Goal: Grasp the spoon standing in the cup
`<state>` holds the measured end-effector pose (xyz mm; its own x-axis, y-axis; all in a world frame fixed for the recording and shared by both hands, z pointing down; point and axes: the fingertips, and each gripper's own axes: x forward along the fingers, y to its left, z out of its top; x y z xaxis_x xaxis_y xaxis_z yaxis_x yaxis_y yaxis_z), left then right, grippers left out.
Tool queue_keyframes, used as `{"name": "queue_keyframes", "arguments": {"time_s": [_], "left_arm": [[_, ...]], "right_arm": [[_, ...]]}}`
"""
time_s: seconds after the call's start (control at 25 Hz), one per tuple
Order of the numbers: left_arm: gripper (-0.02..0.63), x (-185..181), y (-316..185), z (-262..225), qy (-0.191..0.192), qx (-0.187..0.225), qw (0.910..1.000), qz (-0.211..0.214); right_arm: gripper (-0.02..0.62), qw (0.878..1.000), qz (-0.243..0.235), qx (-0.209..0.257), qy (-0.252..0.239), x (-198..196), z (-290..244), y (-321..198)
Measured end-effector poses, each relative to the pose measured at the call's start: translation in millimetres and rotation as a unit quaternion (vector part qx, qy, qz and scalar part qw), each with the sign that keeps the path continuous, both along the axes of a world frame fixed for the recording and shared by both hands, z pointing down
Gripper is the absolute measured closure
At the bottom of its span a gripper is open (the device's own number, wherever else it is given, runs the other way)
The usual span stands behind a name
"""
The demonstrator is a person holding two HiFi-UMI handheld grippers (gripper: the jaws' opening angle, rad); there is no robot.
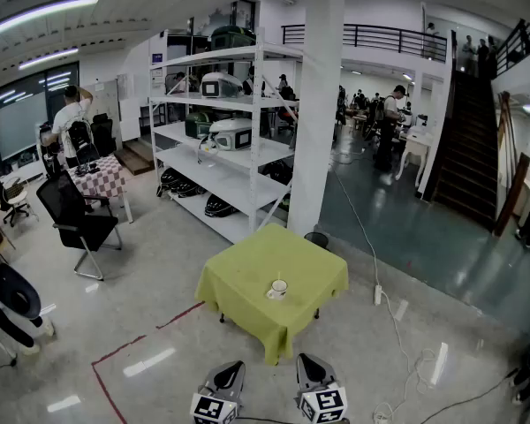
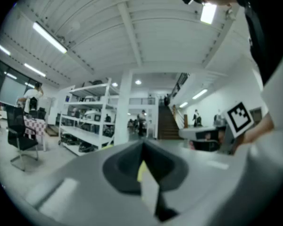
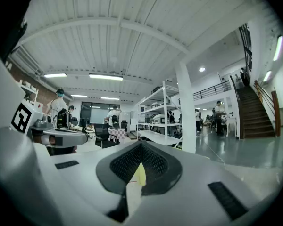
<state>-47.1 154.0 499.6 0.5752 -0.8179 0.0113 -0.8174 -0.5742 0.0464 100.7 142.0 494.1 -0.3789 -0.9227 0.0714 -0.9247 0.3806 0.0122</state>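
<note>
We keep the left gripper (image 1: 232, 370) and right gripper (image 1: 307, 363) pinched closed and empty, well short of the table (image 1: 243, 276). The spoon (image 1: 278, 282) stands in the cup (image 1: 276, 290) near the table's middle, out of reach for now.

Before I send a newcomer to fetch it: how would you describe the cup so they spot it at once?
Find the white square pillar beside the white shelving rack; just in front of it stands a small table draped in yellow-green. The white cup sits near the middle of that tabletop, the only thing on it.
</note>
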Motion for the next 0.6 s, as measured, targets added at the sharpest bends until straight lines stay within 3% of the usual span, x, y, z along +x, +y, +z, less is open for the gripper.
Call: {"name": "queue_keyframes", "arguments": {"time_s": [0.32,0.6], "left_arm": [[0.6,-25.1,-7.3,1.8,0.0,-0.002,1.0,-0.002],[0.6,-51.3,-7.6,6.7,-0.003,-0.003,0.9998,0.019]], "right_arm": [[0.595,1.0,0.002,0.011,-0.001,-26.0,-4.7,-3.7],[0.595,0.999,0.008,0.025,0.028,-60.5,0.1,3.1]]}}
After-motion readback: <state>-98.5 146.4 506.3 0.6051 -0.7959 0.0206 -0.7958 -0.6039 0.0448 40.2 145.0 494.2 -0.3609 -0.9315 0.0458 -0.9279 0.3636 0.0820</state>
